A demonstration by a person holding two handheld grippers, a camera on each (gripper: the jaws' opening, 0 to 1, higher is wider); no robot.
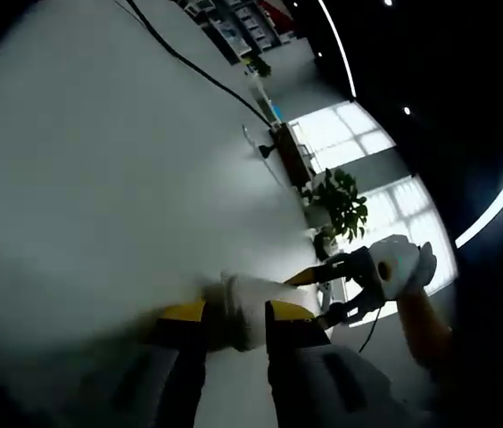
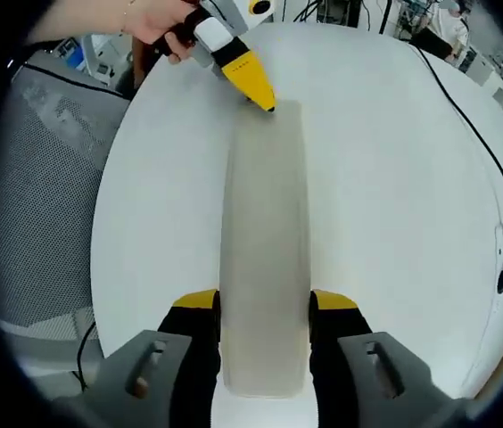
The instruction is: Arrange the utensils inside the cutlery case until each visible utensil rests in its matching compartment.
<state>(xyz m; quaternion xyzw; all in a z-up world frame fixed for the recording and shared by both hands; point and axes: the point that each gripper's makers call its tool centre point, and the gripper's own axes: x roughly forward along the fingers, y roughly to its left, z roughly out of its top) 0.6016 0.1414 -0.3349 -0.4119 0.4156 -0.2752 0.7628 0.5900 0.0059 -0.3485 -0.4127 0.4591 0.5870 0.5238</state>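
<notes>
The right gripper (image 2: 265, 334) is clamped on the near end of the cutlery case (image 2: 265, 241). The left gripper (image 2: 253, 85) grips the case's far end, which lies on the white table (image 2: 394, 178).

A round white table (image 2: 394, 178) with a black cable (image 2: 474, 134) at two o'clock; bright gridded windows (image 1: 358, 143), leafy green potted plant (image 1: 341, 203), grey mesh chair (image 2: 46, 196) at nine o'clock

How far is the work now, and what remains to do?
Nothing looks finished: no utensil is seen sorted. In hand: the right gripper clamps one end of the long translucent case on the white table, and the left gripper grips its far end. In the left gripper view, its jaws close on that end. The arranging is still to do.
</notes>
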